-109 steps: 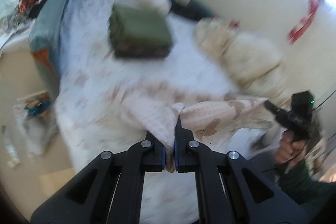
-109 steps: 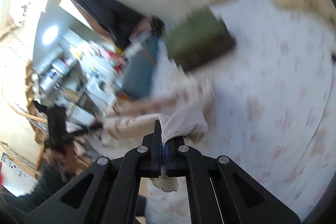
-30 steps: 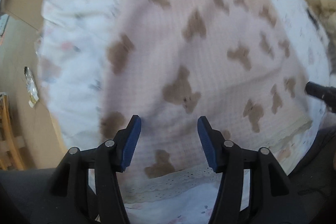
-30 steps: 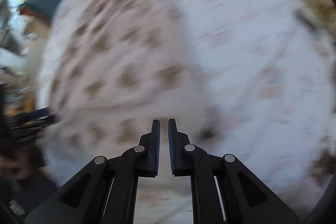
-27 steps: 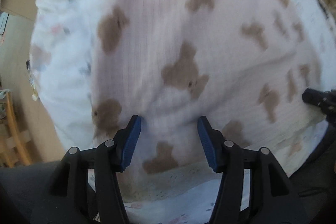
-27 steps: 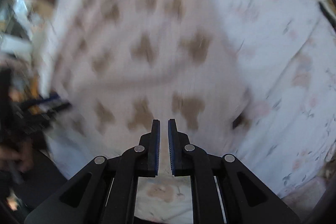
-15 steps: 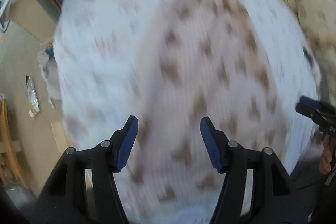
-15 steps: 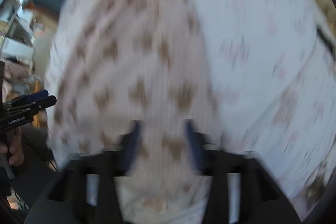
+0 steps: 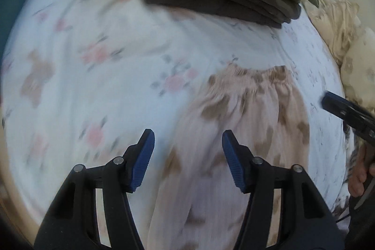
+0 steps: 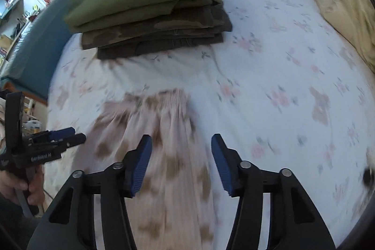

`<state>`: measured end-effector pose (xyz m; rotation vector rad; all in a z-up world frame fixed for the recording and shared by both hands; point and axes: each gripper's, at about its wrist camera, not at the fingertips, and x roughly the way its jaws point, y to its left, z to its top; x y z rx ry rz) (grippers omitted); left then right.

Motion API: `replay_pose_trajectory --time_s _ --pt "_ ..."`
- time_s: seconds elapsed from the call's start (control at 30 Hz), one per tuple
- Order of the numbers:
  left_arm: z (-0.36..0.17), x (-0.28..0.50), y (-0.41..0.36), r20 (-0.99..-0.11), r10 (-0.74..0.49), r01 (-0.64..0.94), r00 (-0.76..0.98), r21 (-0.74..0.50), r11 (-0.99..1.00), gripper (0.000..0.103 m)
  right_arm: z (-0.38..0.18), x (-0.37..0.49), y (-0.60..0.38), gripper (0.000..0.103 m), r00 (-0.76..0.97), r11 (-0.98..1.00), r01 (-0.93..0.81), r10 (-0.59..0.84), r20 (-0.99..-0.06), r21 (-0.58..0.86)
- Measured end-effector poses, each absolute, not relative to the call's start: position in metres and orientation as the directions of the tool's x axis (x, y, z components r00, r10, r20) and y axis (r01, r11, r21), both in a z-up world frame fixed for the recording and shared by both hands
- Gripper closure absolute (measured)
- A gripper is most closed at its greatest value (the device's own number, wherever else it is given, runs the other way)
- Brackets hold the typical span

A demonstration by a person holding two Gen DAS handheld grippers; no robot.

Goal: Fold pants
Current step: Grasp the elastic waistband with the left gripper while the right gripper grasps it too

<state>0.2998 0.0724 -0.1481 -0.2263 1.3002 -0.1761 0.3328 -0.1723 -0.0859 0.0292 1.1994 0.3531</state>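
Pink pants (image 9: pixel 236 132) w/ brown bear print lie flat on the floral bed sheet (image 9: pixel 93 62), elastic waistband at the far end, pointing toward a stack of folded clothes (image 10: pixel 150 11). Rest of the pants runs back under both cams toward the near bed edge. Some motion blur on the fabric in both views.

Left gripper (image 9: pixel 188 157): fingers spread wide, holding nothing. Blue pads (image 9: pixel 143 156) hover over the pants' left edge; left pad over bare sheet, right pad over pink fabric. Can't tell if tips touch the cloth.

Right gripper (image 10: pixel 181 162): also spread wide, nothing between the pads. Left pad over the pants, right pad over sheet just beside the pants' right edge. Contact w/ fabric unclear.

Each gripper shows in the other's cam: right one at the right edge of left wrist view w/ the hand (image 9: pixel 361 170) gripping its handle, left one at the left edge of right wrist view w/ its hand (image 10: pixel 21 186) below.

Stack = olive green piece on top, camo and dark brown pieces under, sitting on the sheet beyond the waistband, apart from the pants. Cream fuzzy blanket (image 10: pixel 344 6) bunched along the right side of bed. Teal bed frame (image 10: pixel 35 48) on the left side.
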Motion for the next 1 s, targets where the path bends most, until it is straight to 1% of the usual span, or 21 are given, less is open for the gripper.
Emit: replay_pose_trajectory --time_s 0.03,0.13,0.17,0.2,0.23,0.27,0.3,0.33,0.37,0.43,0.57,0.6,0.63,0.7,0.73,0.77,0.83,0.87,0.9,0.93,1.0 --pt "-0.150 0.306 0.070 -0.930 -0.248 0.007 0.271 -0.256 0.967 0.048 -0.093 0.341 -0.168 0.053 0.306 0.945 -0.256 0.278 -0.910 0.203" --pt "-0.158 0.325 0.071 -0.912 -0.315 0.006 0.264 -0.324 0.946 0.048 -0.119 0.358 -0.158 0.055 0.274 0.947 -0.251 0.268 -0.924 0.200" --pt "-0.161 0.331 0.070 -0.907 -0.331 0.007 0.259 -0.341 0.940 0.055 -0.127 0.363 -0.156 0.058 0.259 0.944 -0.254 0.275 -0.926 0.210" --pt "-0.165 0.335 0.068 -0.905 -0.345 0.018 0.249 -0.352 0.936 0.063 -0.132 0.365 -0.154 0.071 0.245 0.939 -0.262 0.287 -0.926 0.222" --pt "-0.171 0.339 0.064 -0.911 -0.353 0.038 0.213 -0.353 0.935 0.083 -0.135 0.366 -0.151 0.084 0.236 0.935 -0.275 0.293 -0.926 0.226" --pt "-0.174 0.340 0.060 -0.912 -0.368 0.060 0.183 -0.363 0.930 0.099 -0.137 0.364 -0.150 0.088 0.236 0.932 -0.290 0.290 -0.927 0.217" --pt "-0.173 0.338 0.056 -0.907 -0.387 0.099 0.166 -0.375 0.922 0.099 -0.135 0.362 -0.150 0.097 0.247 0.928 -0.312 0.285 -0.926 0.203" --pt "-0.165 0.335 0.048 -0.913 -0.359 0.164 0.193 -0.331 0.929 0.100 -0.132 0.360 -0.152 0.099 0.259 0.925 -0.323 0.289 -0.922 0.199" --pt "-0.157 0.332 0.044 -0.913 -0.343 0.206 0.220 -0.300 0.931 0.101 -0.128 0.358 -0.157 0.100 0.265 0.920 -0.325 0.311 -0.913 0.219" --pt "-0.139 0.327 0.038 -0.891 -0.382 0.266 0.244 -0.318 0.910 0.101 -0.115 0.354 -0.171 0.100 0.274 0.905 -0.329 0.366 -0.889 0.271" --pt "-0.122 0.332 0.030 -0.868 -0.404 0.283 0.289 -0.326 0.902 0.101 -0.105 0.355 -0.196 0.100 0.284 0.893 -0.327 0.404 -0.870 0.308" --pt "-0.126 0.338 0.025 -0.867 -0.418 0.280 0.270 -0.345 0.896 0.101 -0.112 0.359 -0.203 0.100 0.279 0.901 -0.305 0.393 -0.876 0.307" --pt "-0.134 0.345 0.019 -0.873 -0.423 0.283 0.244 -0.353 0.892 0.097 -0.119 0.364 -0.207 0.100 0.261 0.908 -0.283 0.384 -0.886 0.310" --pt "-0.153 0.353 0.009 -0.897 -0.392 0.283 0.205 -0.329 0.901 0.091 -0.139 0.372 -0.214 0.099 0.224 0.926 -0.236 0.348 -0.910 0.296" --pt "-0.162 0.356 0.007 -0.918 -0.351 0.276 0.187 -0.294 0.915 0.076 -0.144 0.375 -0.216 0.094 0.225 0.932 -0.226 0.334 -0.915 0.284" --pt "-0.167 0.358 0.007 -0.929 -0.320 0.262 0.184 -0.267 0.927 0.067 -0.148 0.376 -0.219 0.091 0.225 0.936 -0.211 0.326 -0.918 0.281" --pt "-0.166 0.361 0.009 -0.921 -0.338 0.253 0.192 -0.287 0.924 0.065 -0.150 0.376 -0.223 0.088 0.205 0.924 -0.197 0.367 -0.908 0.329" --pt "-0.163 0.362 0.010 -0.909 -0.369 0.257 0.196 -0.316 0.913 0.055 -0.149 0.376 -0.224 0.088 0.195 0.916 -0.201 0.384 -0.903 0.346" --pt "-0.160 0.364 0.010 -0.899 -0.391 0.263 0.200 -0.335 0.905 0.050 -0.147 0.374 -0.225 0.088 0.193 0.910 -0.217 0.395 -0.898 0.354" --pt "-0.157 0.365 0.010 -0.886 -0.413 0.273 0.210 -0.353 0.895 0.039 -0.144 0.373 -0.226 0.087 0.191 0.903 -0.233 0.408 -0.893 0.362" --pt "-0.156 0.368 0.007 -0.876 -0.423 0.301 0.229 -0.350 0.887 0.037 -0.141 0.373 -0.228 0.082 0.178 0.884 -0.249 0.443 -0.879 0.395"
